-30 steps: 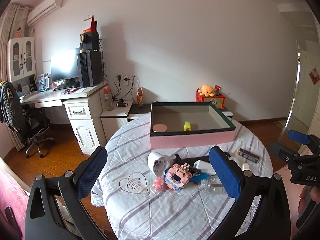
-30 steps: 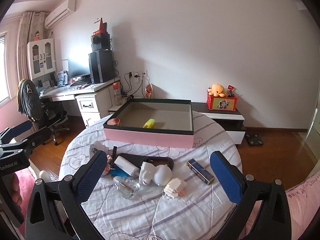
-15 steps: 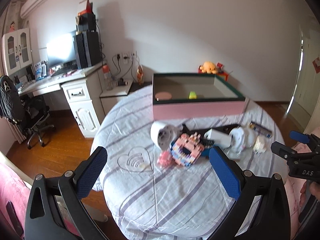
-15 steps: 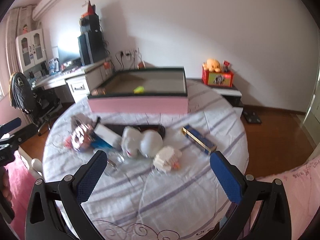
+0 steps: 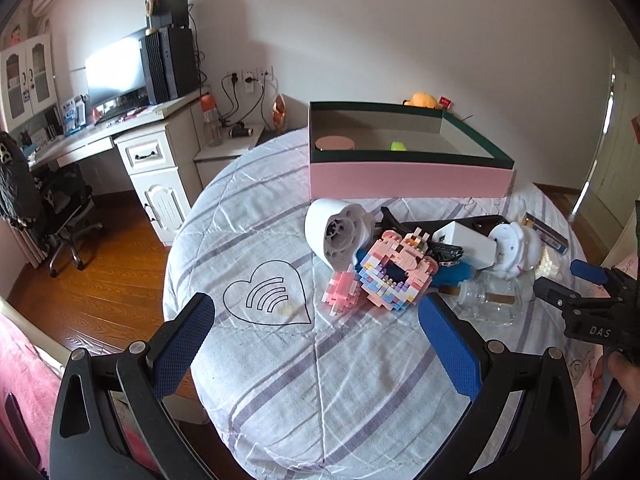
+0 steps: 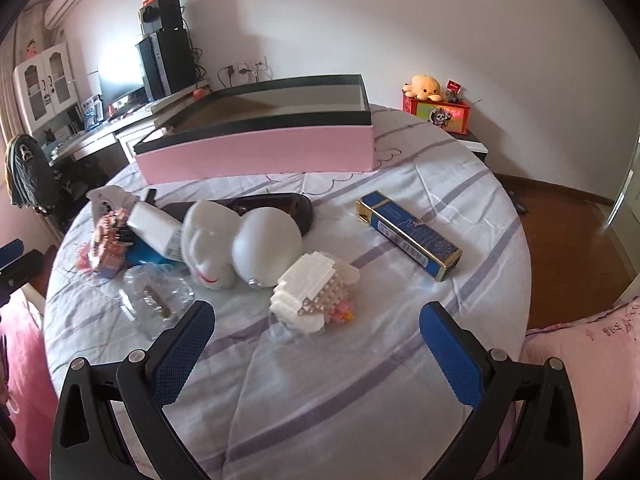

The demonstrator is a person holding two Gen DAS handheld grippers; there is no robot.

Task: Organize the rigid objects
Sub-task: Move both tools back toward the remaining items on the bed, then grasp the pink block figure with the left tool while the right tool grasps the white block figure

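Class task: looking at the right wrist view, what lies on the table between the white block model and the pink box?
In the right wrist view, between the white block model and the pink box: a white round lamp and a black case.

A white desk [image 5: 120, 136] stands against the wall, a lit monitor [image 5: 114, 70] and a black computer tower [image 5: 170, 64] on its top. Left of the desk is a glass-door cabinet [image 5: 26, 76]; before it, a black office chair [image 5: 44, 196]. Far right of the desk, an orange octopus plush [image 6: 426, 85] sits on a red box [image 6: 442, 114].

Pink box [image 6: 256, 152], green-rimmed; lilac-striped white cloth [image 6: 360, 380]; perhaps blue-gold carton [image 6: 412, 234].
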